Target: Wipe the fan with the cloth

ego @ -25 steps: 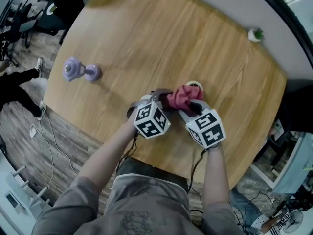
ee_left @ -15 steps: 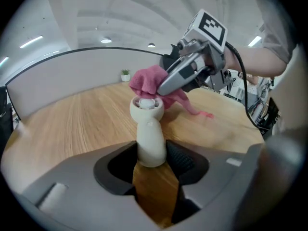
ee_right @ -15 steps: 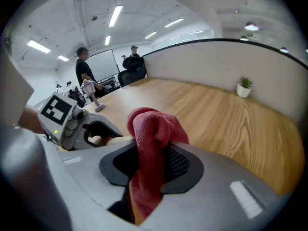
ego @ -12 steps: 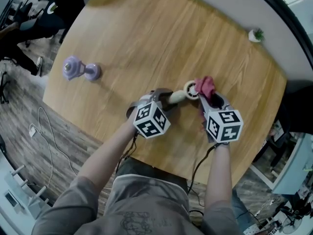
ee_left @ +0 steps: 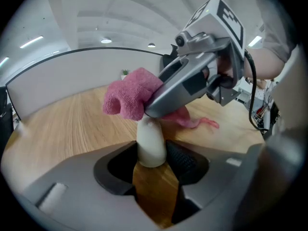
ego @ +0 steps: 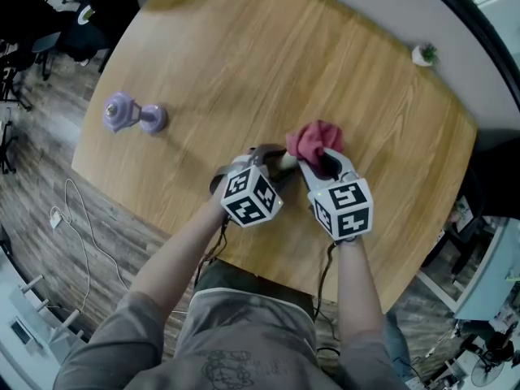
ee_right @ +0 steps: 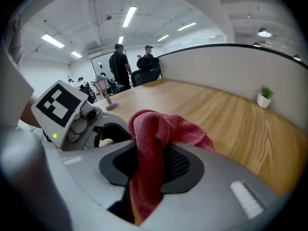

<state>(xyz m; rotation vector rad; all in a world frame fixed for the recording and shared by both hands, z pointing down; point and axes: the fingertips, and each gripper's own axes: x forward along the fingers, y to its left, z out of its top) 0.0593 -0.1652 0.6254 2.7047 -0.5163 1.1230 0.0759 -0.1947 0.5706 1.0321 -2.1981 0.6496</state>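
A broad round table of pale wood-grain laminate point(ego: 244, 55) carries the whole job, and the person works near its front edge with both forearms drawn in close. That lets the two tools meet over one spot. The left gripper point(ego: 272, 159) acts as the vice: its jaws are pressed against either side of the rounded handle of a small cream-white plastic handheld fan point(ee_left: 150, 141). It holds the fan clear of the tabletop, head pointing away, so the other tool can reach it. The right gripper point(ego: 321, 162) lies just beside it and angled inward, its jaws pinched shut on a bunched rose-pink terry cloth point(ee_right: 159, 129). A loose fold hangs down between the jaws and the rest mushrooms out past the tips. That bundle sits right on top of the fan, covering the head completely in the left gripper view, so the blades and guard cannot be seen. Judging by this, the wiping is under way, and the steady hold on the handle is what gives the cloth something to rub against. Well apart, near the table's left rim, is a small lilac plastic object on a stand point(ego: 130, 116), perhaps another fan, untouched. Smallest of all, a tiny green plant in a white pot point(ego: 423, 56) stands at the far right edge.
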